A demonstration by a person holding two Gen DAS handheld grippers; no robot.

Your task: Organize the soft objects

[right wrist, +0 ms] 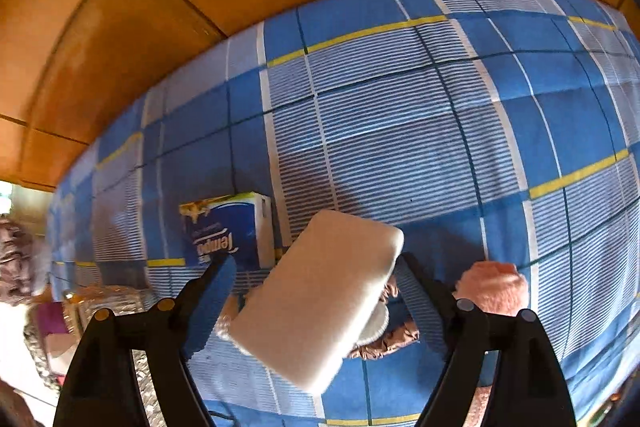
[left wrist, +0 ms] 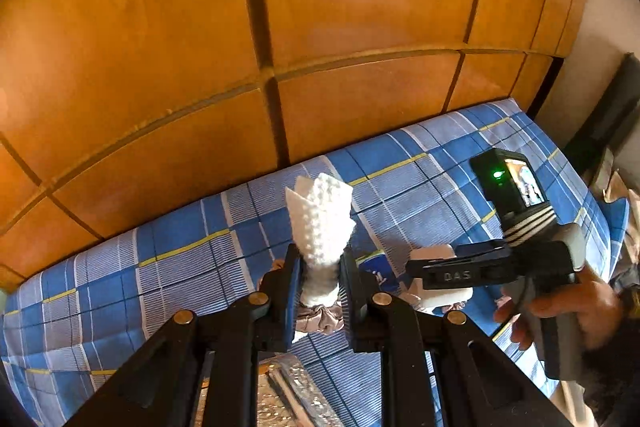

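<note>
White knitted cloth (left wrist: 322, 227) clamped upright between left gripper (left wrist: 320, 291) pads, raised above checked bedsheet (left wrist: 200, 247). Right gripper (right wrist: 316, 303) jaws spread wide; white sponge (right wrist: 316, 299) seen between them, contact with pads not discernible.

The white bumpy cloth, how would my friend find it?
Look at the blue checked bedcover below the wooden headboard. Over it, the left gripper pinches the white bumpy cloth, which sticks upward. The white sponge nearby is smooth and flat.
</note>
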